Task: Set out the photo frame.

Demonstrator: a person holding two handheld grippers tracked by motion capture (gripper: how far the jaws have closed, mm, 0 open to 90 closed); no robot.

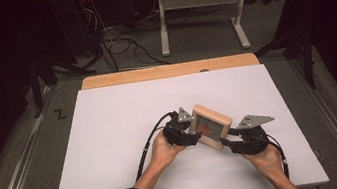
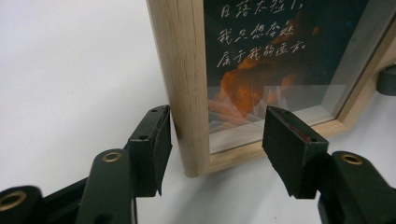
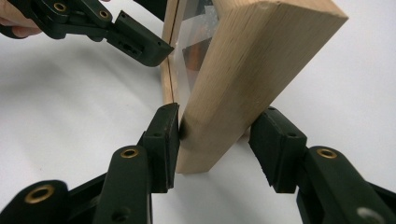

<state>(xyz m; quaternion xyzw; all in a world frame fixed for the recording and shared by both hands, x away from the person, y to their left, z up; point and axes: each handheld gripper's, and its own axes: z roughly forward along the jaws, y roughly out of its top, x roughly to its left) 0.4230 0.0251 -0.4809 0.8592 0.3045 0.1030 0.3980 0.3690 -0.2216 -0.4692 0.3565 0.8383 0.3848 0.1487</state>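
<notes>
Room's pretty dark in the high view, but the white surface is lit evenly from above, with soft shadows. Gripper views are bright and sharp up close; glare streaks the glass of the picture frame, and nearest tongs parts go soft.

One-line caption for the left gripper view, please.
Left gripper, jaws open, straddles the corner post of an upright wooden picture frame on the white table.

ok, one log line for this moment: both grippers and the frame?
left gripper: open, straddling frame edge | right gripper: open, astride frame side, one finger touching | wooden picture frame: upright on white table, unheld
</notes>
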